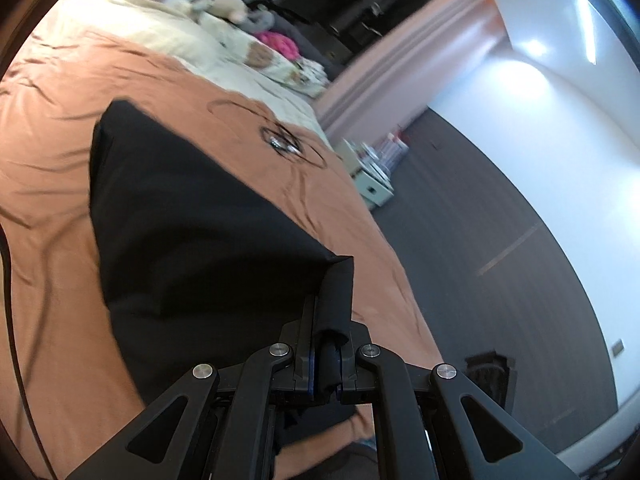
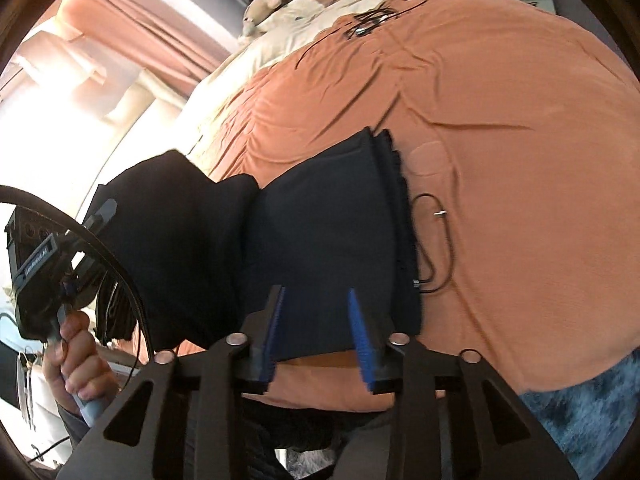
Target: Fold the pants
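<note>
Black pants (image 1: 188,224) lie partly folded on an orange bedspread (image 1: 48,168). My left gripper (image 1: 328,340) is shut on a corner of the pants and holds it lifted above the bed. In the right wrist view the pants (image 2: 320,224) lie across the bedspread (image 2: 520,160), with their left part raised by the left gripper (image 2: 96,216), which a hand holds. My right gripper (image 2: 316,300) is open, its blue-padded fingers (image 2: 356,320) apart just above the near edge of the pants, holding nothing.
A black cable (image 2: 440,236) loops on the bed beside the pants. More cables (image 1: 284,142) lie farther up. Pillows and plush toys (image 1: 224,12) sit at the head. A white nightstand (image 1: 372,176) stands on the grey floor beside the bed.
</note>
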